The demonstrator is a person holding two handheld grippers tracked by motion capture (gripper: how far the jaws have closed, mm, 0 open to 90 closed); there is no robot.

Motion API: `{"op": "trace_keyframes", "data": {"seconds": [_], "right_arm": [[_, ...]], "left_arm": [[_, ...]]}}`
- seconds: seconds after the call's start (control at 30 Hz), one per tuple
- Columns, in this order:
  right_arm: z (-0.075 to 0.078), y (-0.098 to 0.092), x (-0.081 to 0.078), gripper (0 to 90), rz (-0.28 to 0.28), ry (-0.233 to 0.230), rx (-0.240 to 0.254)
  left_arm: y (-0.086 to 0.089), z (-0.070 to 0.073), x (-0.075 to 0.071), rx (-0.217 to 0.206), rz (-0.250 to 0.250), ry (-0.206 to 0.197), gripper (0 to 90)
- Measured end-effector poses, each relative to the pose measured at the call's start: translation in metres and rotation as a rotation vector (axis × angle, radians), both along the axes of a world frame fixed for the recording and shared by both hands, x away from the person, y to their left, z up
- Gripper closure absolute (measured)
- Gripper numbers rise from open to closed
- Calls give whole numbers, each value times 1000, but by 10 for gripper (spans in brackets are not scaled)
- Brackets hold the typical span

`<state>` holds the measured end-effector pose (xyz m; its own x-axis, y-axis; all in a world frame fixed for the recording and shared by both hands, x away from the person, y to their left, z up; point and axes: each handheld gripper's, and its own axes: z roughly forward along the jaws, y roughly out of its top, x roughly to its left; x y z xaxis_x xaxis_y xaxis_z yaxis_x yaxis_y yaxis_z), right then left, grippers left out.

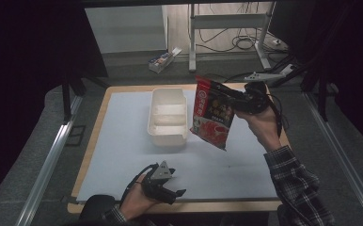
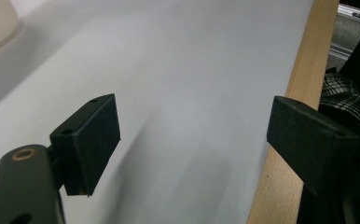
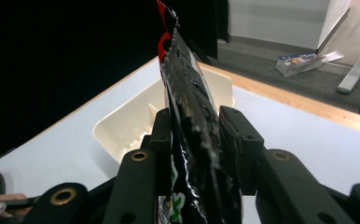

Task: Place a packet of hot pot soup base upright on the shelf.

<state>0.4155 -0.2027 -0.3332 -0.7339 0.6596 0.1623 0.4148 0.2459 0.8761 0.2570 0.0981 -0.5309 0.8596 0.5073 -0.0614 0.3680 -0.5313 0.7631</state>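
Note:
A red and black snack bag (image 1: 212, 113) hangs in the air to the right of a cream divided tray (image 1: 168, 117). My right gripper (image 1: 232, 101) is shut on the bag's right side; in the right gripper view both pads press the glossy bag (image 3: 187, 102) edge-on, with the tray (image 3: 131, 121) below and behind it. My left gripper (image 1: 172, 192) rests low near the table's front edge, held in a hand. Its jaws stand wide apart over the white mat (image 2: 178, 84) with nothing between them; the left gripper (image 2: 194, 144) is open.
The white mat (image 1: 123, 155) covers most of the wooden table (image 1: 179, 205). A small box (image 1: 161, 60) lies on the floor beyond the table, near a white desk frame (image 1: 226, 28) with cables. Metal rails run along both sides.

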Motion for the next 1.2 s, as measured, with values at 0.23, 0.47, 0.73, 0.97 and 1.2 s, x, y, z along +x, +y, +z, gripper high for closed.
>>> {"op": "trace_keyframes", "data": {"seconds": [0.23, 0.47, 0.73, 0.97, 1.2], "right_arm": [[7, 2, 11, 680, -9, -8, 16], [13, 10, 23, 679, -17, -19, 26], [16, 22, 37, 679, -22, -24, 32], [17, 32, 49, 679, -23, -27, 38], [17, 48, 61, 678, -16, -31, 51]], "left_arm": [[2, 1, 1, -8, 13, 6, 127], [6, 3, 2, -33, 30, 9, 73], [8, 3, 2, -16, 59, -44, 38], [8, 2, 2, 7, 75, -63, 25], [11, 5, 2, 9, 105, -78, 48]]}}
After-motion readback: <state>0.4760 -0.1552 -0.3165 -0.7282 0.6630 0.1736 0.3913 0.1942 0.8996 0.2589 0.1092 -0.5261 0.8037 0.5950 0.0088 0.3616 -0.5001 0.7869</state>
